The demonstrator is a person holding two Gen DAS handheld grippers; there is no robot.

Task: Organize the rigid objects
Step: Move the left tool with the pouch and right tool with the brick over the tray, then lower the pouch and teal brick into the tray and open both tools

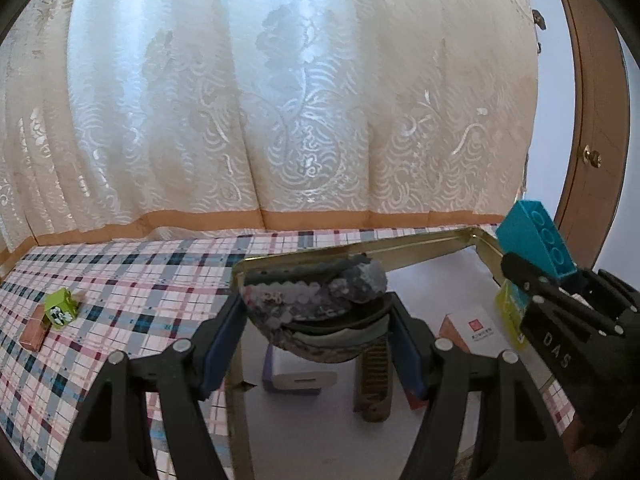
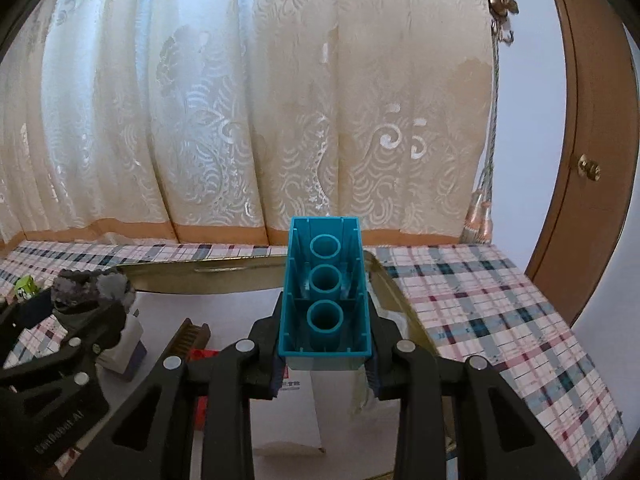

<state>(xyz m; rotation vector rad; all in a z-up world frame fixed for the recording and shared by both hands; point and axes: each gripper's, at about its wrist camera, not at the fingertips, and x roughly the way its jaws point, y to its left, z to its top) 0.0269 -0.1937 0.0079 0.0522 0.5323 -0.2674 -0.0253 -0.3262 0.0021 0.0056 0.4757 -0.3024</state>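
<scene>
A teal building brick (image 2: 325,294), hollow underside facing the camera, is pinched between the jaws of the right gripper (image 2: 325,360) and held above the right part of a shallow gold-rimmed tray (image 1: 420,242). The left gripper (image 1: 316,344) has its jaws clamped on a grey sequined pouch (image 1: 316,300), held over the tray's left rim. On the tray's white floor lie a white box with a red mark (image 1: 476,328), a brown comb (image 1: 374,380) and a small white and purple box (image 1: 296,380). The tray sits on a plaid tablecloth (image 1: 132,288) that runs back to a cream curtain (image 1: 280,100). Left of the tray, open cloth holds only a green carton (image 1: 60,308) and a copper-coloured block (image 1: 34,330) near the table's edge. Bare cloth also lies right of the tray.
</scene>
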